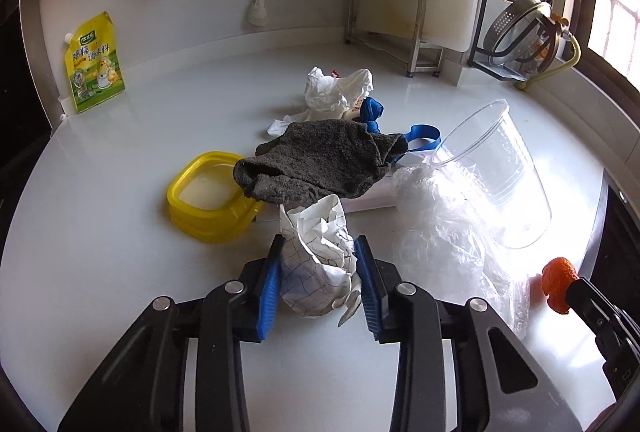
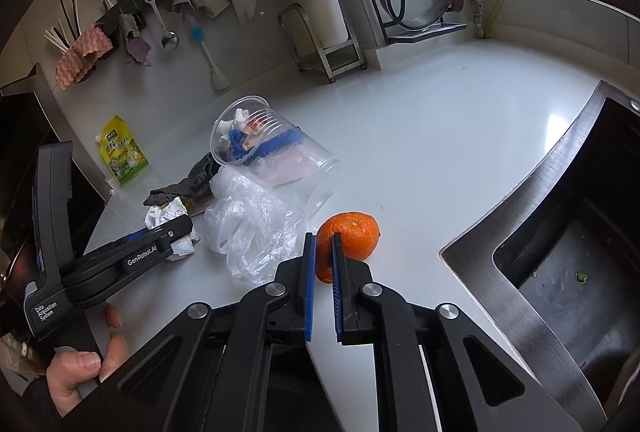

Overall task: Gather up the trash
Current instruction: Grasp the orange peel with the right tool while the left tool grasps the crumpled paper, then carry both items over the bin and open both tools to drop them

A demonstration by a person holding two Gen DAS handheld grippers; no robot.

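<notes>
Counter right of tipped cup open.

Right gripper: 2 blue pads pinching orange peel on white counter. Beside it, crumpled clear plastic bag; tipped clear plastic cup; left gripper at crumpled paper; steel sink right.

We count 2 crumpled paper wads | 1 clear plastic cup | 1 plastic bag | 1 orange peel | 1 grey rag | 1 yellow lid | 1 seasoning pouch | 1 blue strap | 2 grippers
</notes>
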